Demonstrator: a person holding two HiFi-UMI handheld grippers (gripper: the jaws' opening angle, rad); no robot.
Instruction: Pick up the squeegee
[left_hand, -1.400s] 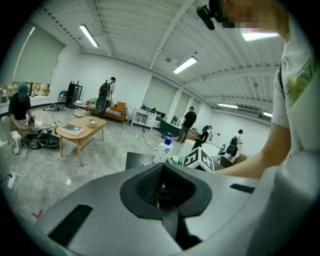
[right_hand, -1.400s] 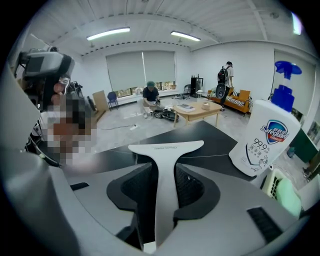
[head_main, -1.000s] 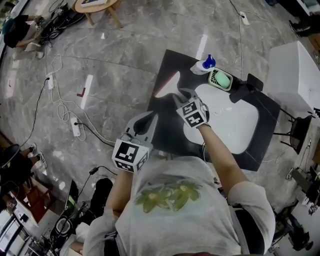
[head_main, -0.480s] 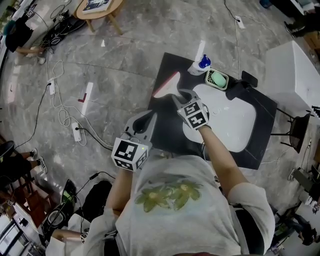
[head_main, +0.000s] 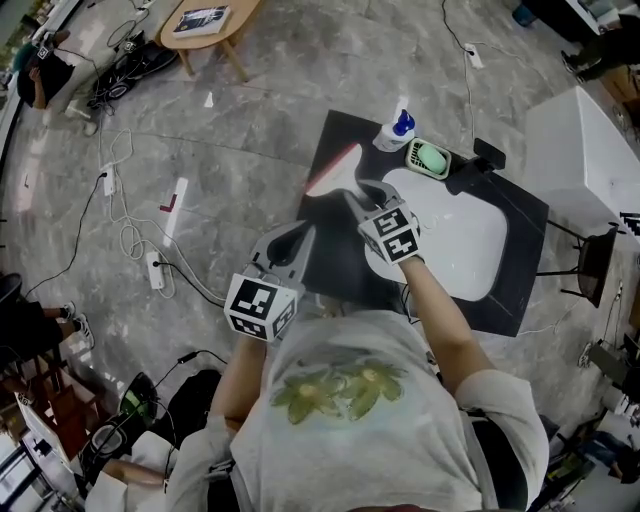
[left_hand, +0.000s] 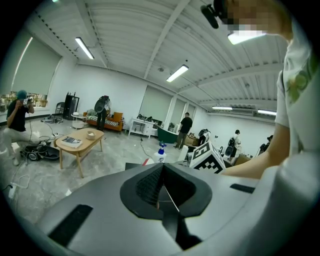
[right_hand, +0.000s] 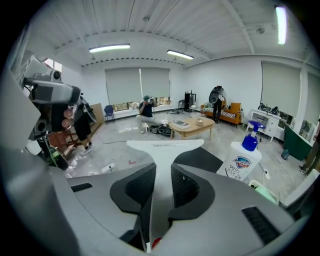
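Versus a second ago, squeegee (right_hand: 165, 147) sits nearer the soap bottle (head_main: 393, 132), above the dark tabletop (head_main: 520, 270): white T-shape, handle pinched by right gripper (right_hand: 163, 174) jaws; left gripper (left_hand: 161, 174) jaws pressed together.

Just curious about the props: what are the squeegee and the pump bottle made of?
The squeegee looks like matte white moulded plastic, one smooth piece; whether its edge is rubber, I can't tell. The pump bottle seems smooth white plastic, with a printed label and blue pump head.
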